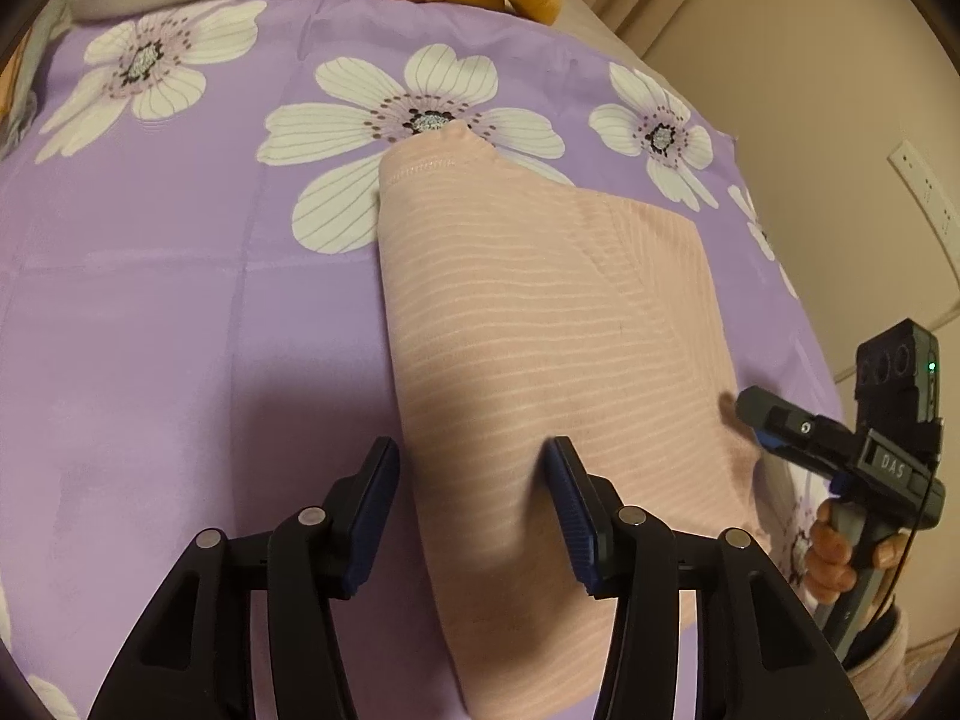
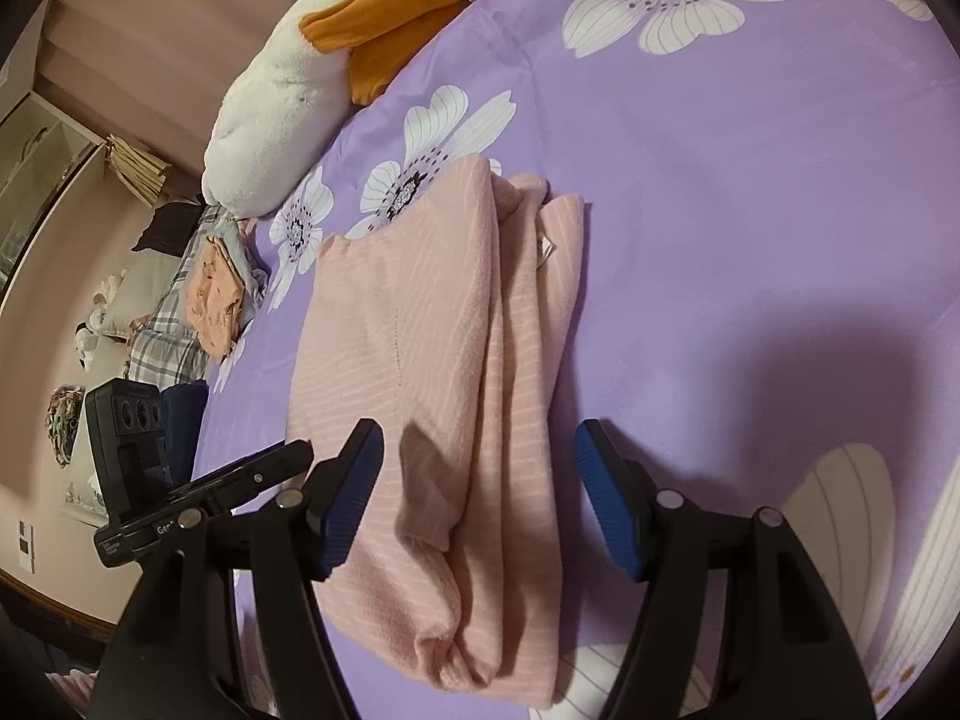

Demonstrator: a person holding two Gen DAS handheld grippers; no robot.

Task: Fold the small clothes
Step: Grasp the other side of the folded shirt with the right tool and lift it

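A pink striped garment (image 1: 540, 324) lies folded lengthwise on the purple flowered bedsheet (image 1: 180, 312). My left gripper (image 1: 474, 468) hovers over its near left edge, open; one finger is off the cloth and the other is above it, and neither pad presses. From the right, my right gripper (image 1: 762, 420), held in a hand (image 1: 834, 552), reaches the garment's right side. In the right wrist view the folded layers of the garment (image 2: 420, 330) run away between the fingers of my right gripper (image 2: 480, 450), which is open above the cloth. My left gripper (image 2: 282, 462) shows at the left there.
A white and orange plush toy (image 2: 270, 108) lies at the head of the bed. A pile of other clothes (image 2: 210, 294) sits past the bed's edge. A wall with an outlet (image 1: 924, 192) stands close on the right. Bare bedsheet (image 2: 750, 210) spreads beside the garment.
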